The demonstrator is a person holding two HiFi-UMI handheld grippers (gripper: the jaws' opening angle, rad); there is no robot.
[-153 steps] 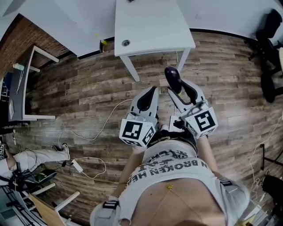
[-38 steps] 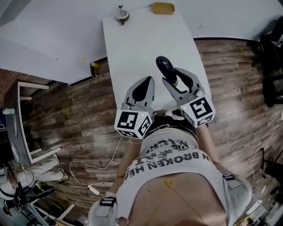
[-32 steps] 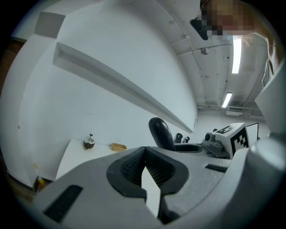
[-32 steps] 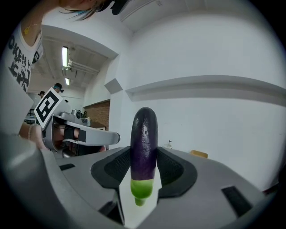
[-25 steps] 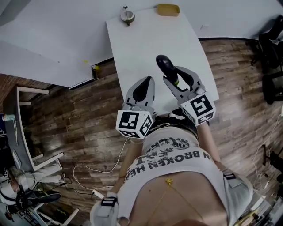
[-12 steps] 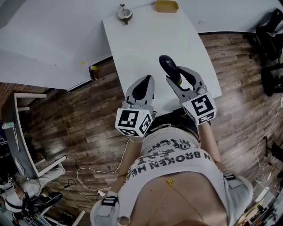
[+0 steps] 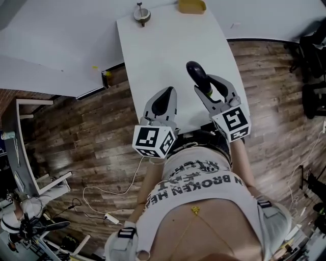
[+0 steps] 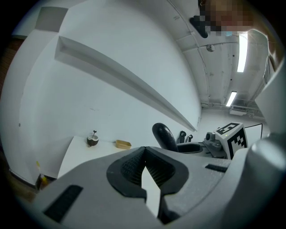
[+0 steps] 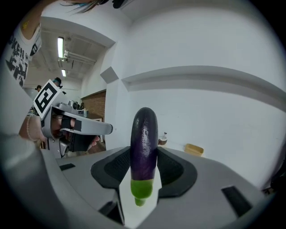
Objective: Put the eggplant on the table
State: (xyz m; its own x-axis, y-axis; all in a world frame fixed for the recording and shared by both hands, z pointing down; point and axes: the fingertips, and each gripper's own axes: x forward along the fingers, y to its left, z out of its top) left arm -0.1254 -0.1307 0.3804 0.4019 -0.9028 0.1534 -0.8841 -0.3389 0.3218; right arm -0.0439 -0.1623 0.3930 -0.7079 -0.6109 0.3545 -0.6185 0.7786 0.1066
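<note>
Arrived over bench (image 7: 163, 46), holding eggplant (image 7: 196, 74) in fingers of right gripper (image 7: 208, 84); fingers of left gripper (image 7: 169, 93) closed, empty; probably only lowering remains.

The eggplant (image 9: 144, 143) is glossy dark purple with a bright green stem end. The table (image 7: 168, 46) is plain white. The floor (image 7: 86, 122) shows brown wood planks in mixed tones. The left gripper (image 7: 169, 90) and right gripper (image 7: 210, 84) are grey with black ribbed pads (image 9: 176, 172). Each cube (image 7: 154, 142) is white with black square markers. The tray (image 7: 191, 6) is yellow. The small round thing (image 7: 141, 14) looks brown, though it is too small to be sure. The shirt (image 7: 198, 188) is white with black lettering.
</note>
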